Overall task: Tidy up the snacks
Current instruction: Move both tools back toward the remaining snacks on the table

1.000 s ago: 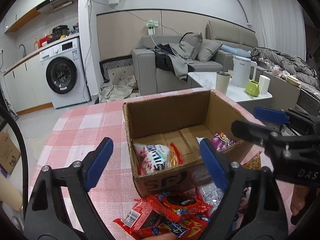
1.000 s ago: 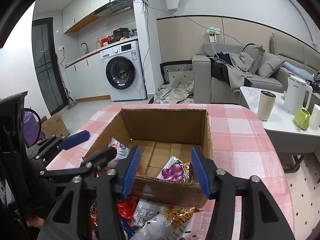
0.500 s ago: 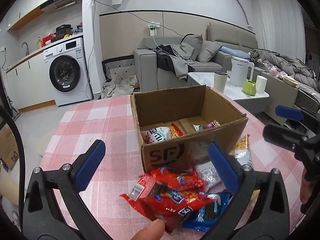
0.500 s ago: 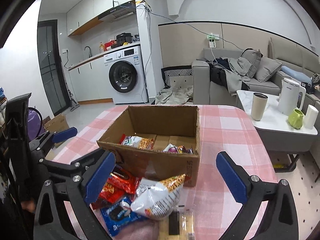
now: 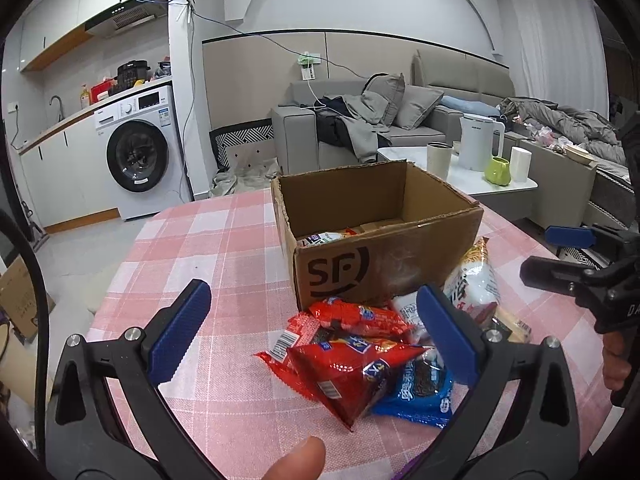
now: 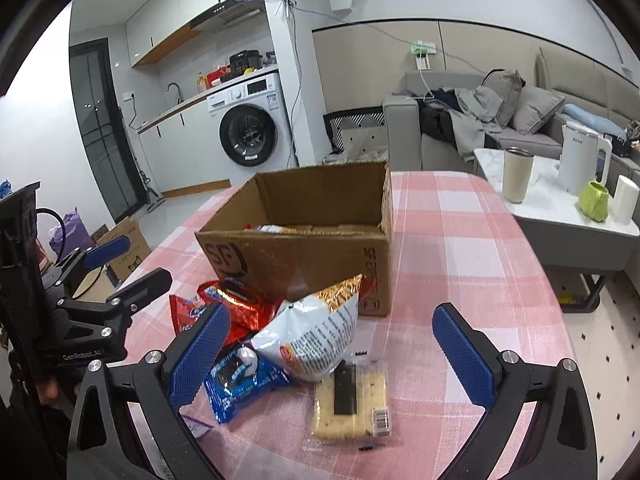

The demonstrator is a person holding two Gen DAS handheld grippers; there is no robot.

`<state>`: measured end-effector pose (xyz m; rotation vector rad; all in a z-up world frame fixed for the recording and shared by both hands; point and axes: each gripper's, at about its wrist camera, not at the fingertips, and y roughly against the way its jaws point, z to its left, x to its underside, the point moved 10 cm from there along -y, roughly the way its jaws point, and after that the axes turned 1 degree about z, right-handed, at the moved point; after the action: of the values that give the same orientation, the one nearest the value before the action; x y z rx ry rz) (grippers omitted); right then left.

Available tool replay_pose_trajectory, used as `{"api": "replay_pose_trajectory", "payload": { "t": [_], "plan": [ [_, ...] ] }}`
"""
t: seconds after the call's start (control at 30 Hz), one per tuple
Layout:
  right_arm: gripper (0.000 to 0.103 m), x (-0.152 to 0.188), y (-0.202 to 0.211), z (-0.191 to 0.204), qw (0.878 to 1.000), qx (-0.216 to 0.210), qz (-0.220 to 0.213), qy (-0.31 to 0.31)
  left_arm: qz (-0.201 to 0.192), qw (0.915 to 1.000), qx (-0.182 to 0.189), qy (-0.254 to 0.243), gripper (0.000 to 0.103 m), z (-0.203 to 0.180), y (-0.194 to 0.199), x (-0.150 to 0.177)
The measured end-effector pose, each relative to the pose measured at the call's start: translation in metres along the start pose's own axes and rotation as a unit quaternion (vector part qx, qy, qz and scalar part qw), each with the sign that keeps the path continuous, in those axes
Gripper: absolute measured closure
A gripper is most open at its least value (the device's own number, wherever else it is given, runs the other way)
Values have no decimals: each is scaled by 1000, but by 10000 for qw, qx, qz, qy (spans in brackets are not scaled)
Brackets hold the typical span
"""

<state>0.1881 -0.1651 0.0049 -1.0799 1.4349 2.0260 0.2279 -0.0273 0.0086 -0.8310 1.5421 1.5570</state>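
1. The left gripper (image 5: 314,334) now stands wide open and empty; a second ago its jaws were narrower.
2. The right gripper (image 6: 332,354) also gapes wide, up from a half-closed stance.
3. Both grippers sit farther back from the box (image 5: 384,256), toward 6 o'clock, so the snack pile (image 5: 360,356) now shows in full.

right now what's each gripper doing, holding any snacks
left gripper: open, holding nothing, snacks below on the table.
right gripper: open, holding nothing.
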Motion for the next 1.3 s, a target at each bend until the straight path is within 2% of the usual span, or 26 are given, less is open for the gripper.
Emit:
{"api": "replay_pose_trajectory", "payload": {
  "t": [0.47, 0.8, 1.3],
  "plan": [
    [0, 23, -4, 3, 9993, 32, 287, 225, 186, 9996, -202, 37, 0, 3, 0, 16],
    [0, 39, -10, 2, 9985, 27, 493, 242, 468, 9987, -78, 203, 0, 6, -6, 29],
    [0, 57, -29, -2, 9958, 176, 862, 270, 808, 9965, 76, 175, 0, -1, -24, 49]
  ]
}}
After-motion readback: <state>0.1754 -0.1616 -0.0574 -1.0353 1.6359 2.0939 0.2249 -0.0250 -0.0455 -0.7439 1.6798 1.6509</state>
